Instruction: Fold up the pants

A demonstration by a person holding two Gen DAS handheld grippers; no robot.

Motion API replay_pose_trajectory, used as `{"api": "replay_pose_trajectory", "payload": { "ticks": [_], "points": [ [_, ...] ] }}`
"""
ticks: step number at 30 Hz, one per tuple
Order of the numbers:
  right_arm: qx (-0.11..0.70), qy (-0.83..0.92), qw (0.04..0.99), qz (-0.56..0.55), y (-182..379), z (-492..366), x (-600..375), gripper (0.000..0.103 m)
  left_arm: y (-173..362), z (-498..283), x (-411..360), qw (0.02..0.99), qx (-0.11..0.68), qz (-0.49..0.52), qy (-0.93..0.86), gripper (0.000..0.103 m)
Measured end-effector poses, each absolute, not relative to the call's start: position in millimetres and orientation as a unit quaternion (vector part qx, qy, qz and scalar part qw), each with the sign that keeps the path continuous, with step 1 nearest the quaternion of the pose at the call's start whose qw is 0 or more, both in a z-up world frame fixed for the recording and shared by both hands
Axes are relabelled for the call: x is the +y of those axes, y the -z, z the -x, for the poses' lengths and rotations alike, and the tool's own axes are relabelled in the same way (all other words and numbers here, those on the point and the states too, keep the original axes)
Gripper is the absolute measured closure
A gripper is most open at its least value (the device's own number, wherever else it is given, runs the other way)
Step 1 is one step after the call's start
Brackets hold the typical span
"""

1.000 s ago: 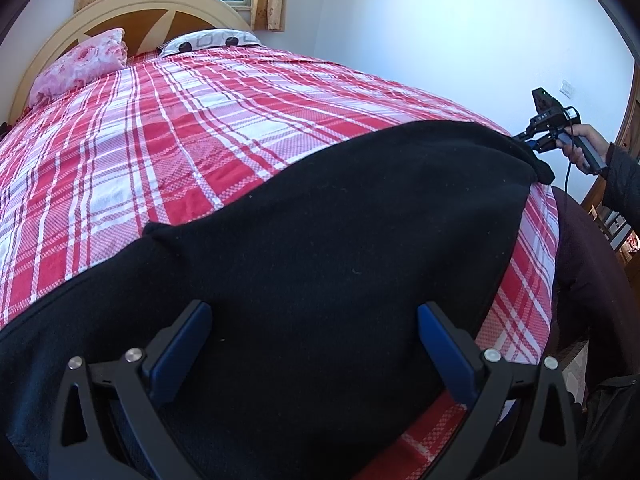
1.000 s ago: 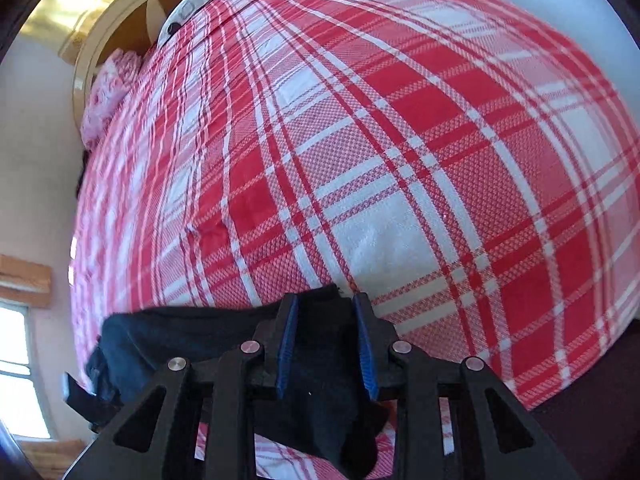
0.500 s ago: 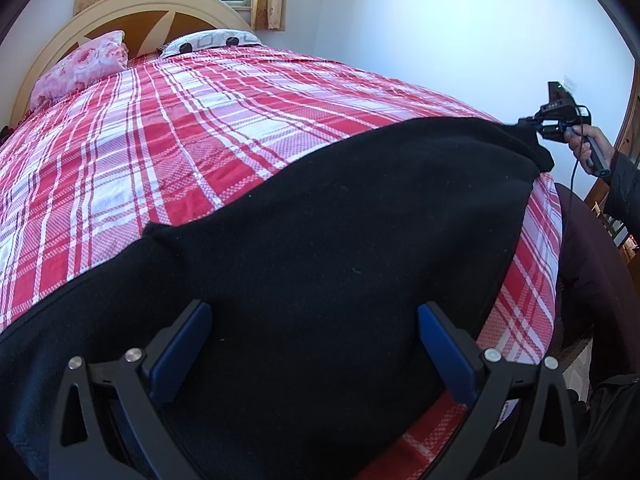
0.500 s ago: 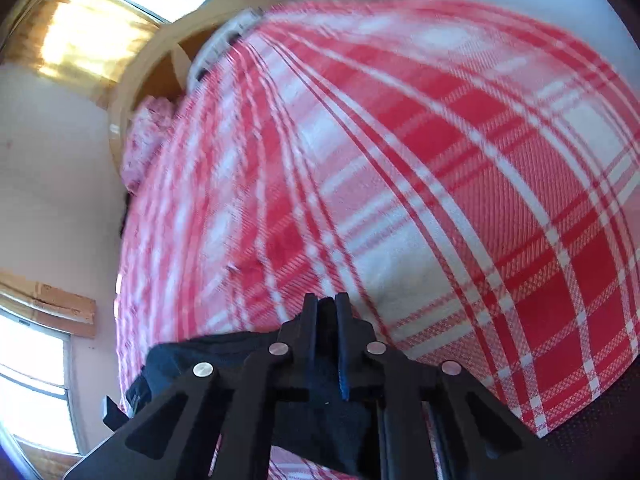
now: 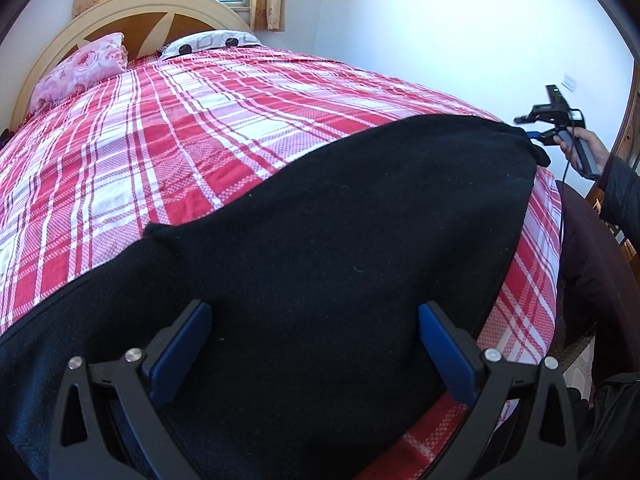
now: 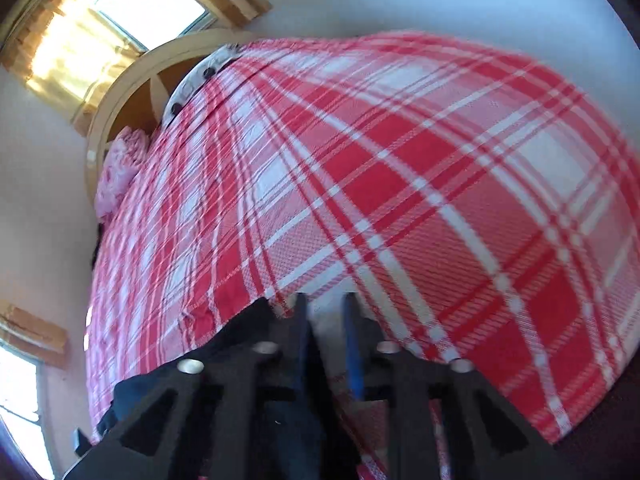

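Observation:
The black pants (image 5: pixel 340 240) lie flat along the near edge of the bed, filling most of the left wrist view. My left gripper (image 5: pixel 316 340) hovers just over them, open wide, its blue pads (image 5: pixel 184 348) clear of the cloth. At the pants' far right end a hand holds my right gripper (image 5: pixel 534 132) beside the corner. In the blurred right wrist view my right gripper (image 6: pixel 325 306) has its jaws opening, and only bedspread shows in the gap. The pants' end (image 6: pixel 236 344) lies just left of and under its left finger.
A red and white plaid bedspread (image 5: pixel 192 128) covers the bed. A pink pillow (image 5: pixel 80 72) and a patterned pillow (image 5: pixel 212 42) rest against the wooden headboard (image 5: pixel 132 12). A dark-sleeved arm (image 5: pixel 620 196) and dark furniture (image 5: pixel 592 264) stand off the bed's right side.
The right gripper closed tight on the pants' end, then opened and tilted upward; the cloth no longer sits between its jaws. The left gripper and the pants stayed still.

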State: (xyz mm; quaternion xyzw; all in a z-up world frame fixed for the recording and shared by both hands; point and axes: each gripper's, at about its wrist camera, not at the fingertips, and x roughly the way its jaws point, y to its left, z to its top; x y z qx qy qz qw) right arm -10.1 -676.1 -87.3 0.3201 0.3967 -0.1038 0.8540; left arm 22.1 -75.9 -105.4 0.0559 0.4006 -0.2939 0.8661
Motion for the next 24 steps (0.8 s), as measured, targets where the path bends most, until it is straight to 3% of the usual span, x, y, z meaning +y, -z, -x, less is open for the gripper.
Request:
{"api": "replay_pose_trajectory", "payload": {
  "ticks": [5,11,13,14,24],
  "points": [
    [0.371,0.105,0.868,-0.312,66,45,-675,0.042,105,-23,-75,0.865,0.401,-0.052,0.297,0.000],
    [0.409,0.070,0.846,-0.335,92,32,-668,0.042,105,-22,-77,0.866,0.399,-0.055,0.295,0.000],
    [0.412,0.075,0.850,-0.321,93,21,-661,0.065,105,-22,-78,0.867,0.399,-0.057,0.294,0.000],
    [0.414,0.076,0.851,-0.314,92,17,-659,0.096,105,-22,-78,0.867,0.399,-0.057,0.294,0.000],
    [0.373,0.111,0.877,-0.283,72,5,-663,0.101,105,-22,-78,0.867,0.398,-0.057,0.294,0.000]
  ]
}}
